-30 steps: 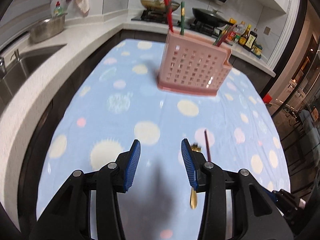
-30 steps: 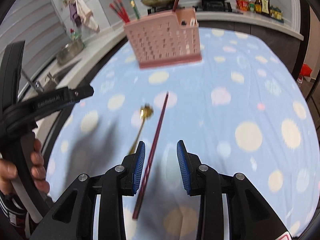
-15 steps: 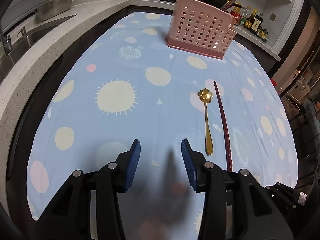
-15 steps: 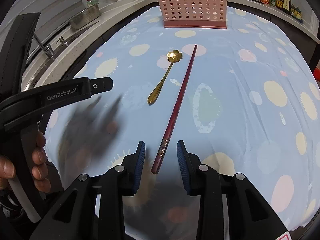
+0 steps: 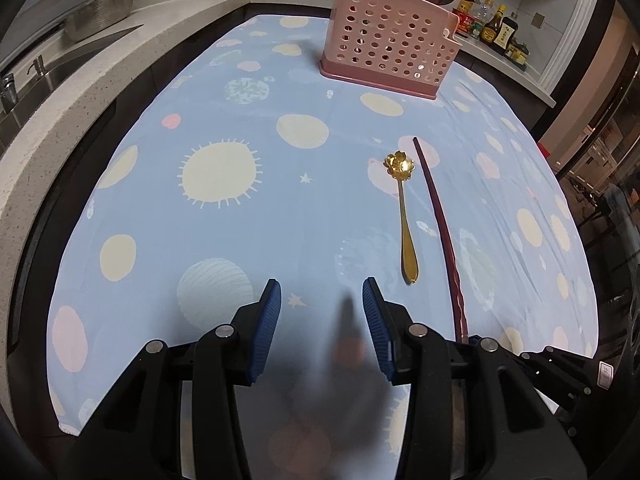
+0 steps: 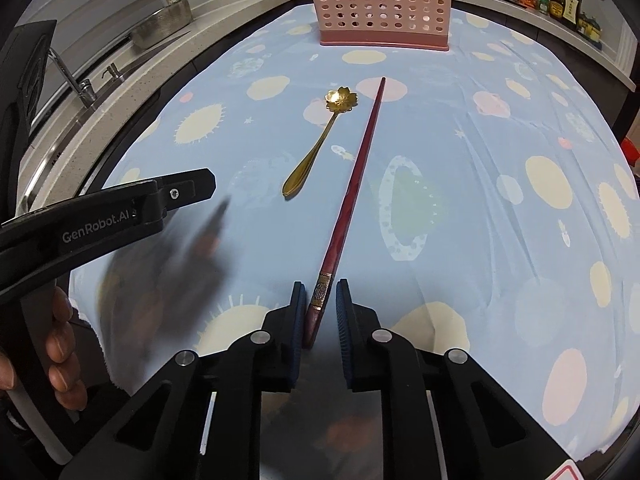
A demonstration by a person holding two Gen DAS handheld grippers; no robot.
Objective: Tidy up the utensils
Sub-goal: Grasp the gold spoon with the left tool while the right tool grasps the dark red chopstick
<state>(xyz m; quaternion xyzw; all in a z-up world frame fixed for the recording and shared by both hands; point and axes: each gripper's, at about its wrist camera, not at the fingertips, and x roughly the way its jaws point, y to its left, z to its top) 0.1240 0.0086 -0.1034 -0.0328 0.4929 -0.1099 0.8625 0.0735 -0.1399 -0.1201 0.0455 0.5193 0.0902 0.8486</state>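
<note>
Chopstick (image 6: 352,196) end btwn right gripper (image 6: 321,304) pads

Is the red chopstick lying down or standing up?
Lying down. The chopstick lies flat on the cloth, its thick end between the right gripper's fingers.

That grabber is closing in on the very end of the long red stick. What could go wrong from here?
The right gripper straddles only the thick end of the red chopstick, so the long free length may droop or swing when lifted. Its left pad seems to touch, the right shows a gap, so closing may roll it. The gold spoon lies close beside it and could get knocked.
</note>
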